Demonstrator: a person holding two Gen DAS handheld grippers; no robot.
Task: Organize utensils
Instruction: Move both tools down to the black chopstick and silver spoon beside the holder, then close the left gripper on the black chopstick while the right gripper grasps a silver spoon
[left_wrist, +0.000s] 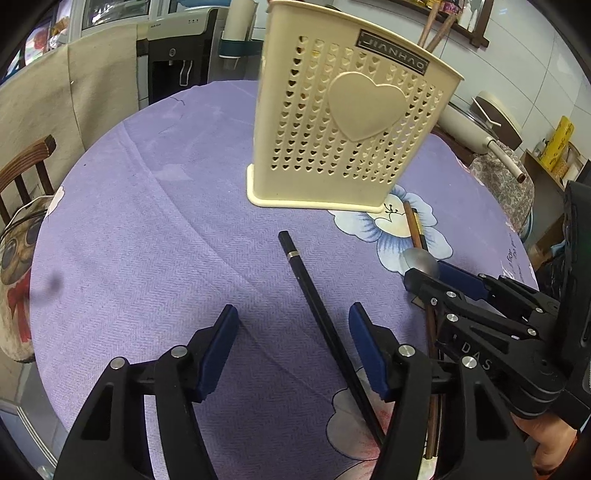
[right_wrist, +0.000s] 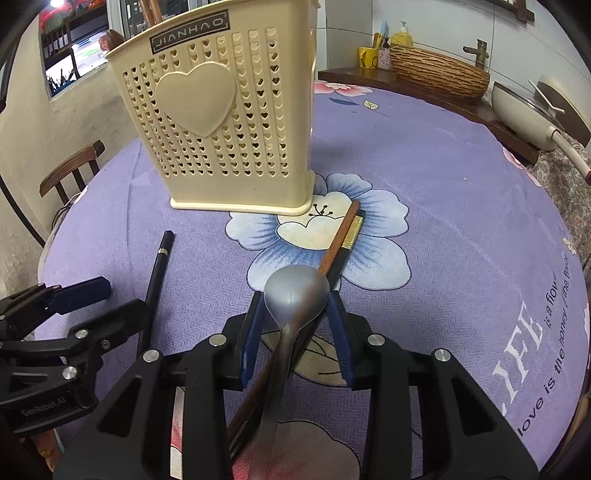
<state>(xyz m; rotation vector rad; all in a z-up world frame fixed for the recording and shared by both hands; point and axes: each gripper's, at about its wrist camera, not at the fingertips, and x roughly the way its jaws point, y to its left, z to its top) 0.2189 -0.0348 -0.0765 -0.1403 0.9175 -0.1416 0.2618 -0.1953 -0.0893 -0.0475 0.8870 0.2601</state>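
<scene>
Two handheld grippers work over a round table covered with a purple flowered cloth (left_wrist: 147, 236). The left gripper (left_wrist: 293, 332) stands with its jaws apart; a black chopstick (left_wrist: 314, 306) lies on the cloth between its blue pads (left_wrist: 218, 350), nearer the right-hand pad and touching neither. In the right wrist view the same black chopstick (right_wrist: 157, 266) lies to the left, beside the left gripper (right_wrist: 96, 299).

The right gripper (right_wrist: 297, 325) has narrowed its jaws around a grey metal spoon (right_wrist: 295, 291). The spoon bowl lies back-up between the fingertips, and the handle runs back toward the camera between the fingers. Both pads stand close against the sides of the bowl; whether they press on it cannot be told. In the left wrist view the right gripper (left_wrist: 424, 277) appears at right with the spoon bowl (left_wrist: 421, 260) at its tip.

A brown chopstick (right_wrist: 338, 240) and a second dark chopstick with a gold band (right_wrist: 351, 236) lie side by side under the spoon, across the printed blue flower.

A cream perforated utensil holder (left_wrist: 351, 110) with a raised heart stands upright on the cloth beyond all of these. Brown stick ends (left_wrist: 434, 33) project from its top.
</scene>
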